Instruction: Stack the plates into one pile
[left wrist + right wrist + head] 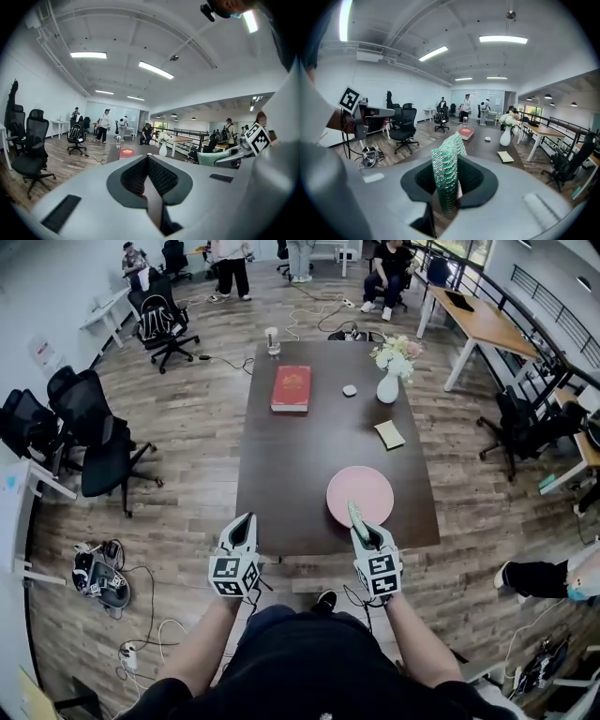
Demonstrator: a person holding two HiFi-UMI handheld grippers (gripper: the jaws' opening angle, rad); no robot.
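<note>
A pink plate (361,489) lies flat near the front right of the dark table (281,474). My right gripper (360,523) hovers over that plate's near edge, shut on a green textured plate (355,516). In the right gripper view the green plate (446,173) stands on edge between the jaws of the right gripper (450,163). My left gripper (246,521) hangs at the table's front edge, left of the pink plate. In its own view the left gripper (148,158) is shut with nothing between its jaws.
Farther back on the table are a red book (292,387), a white vase of flowers (388,385), a yellowish notepad (389,434), a small white object (349,390) and a glass (273,340). Black office chairs (103,451) stand left of the table.
</note>
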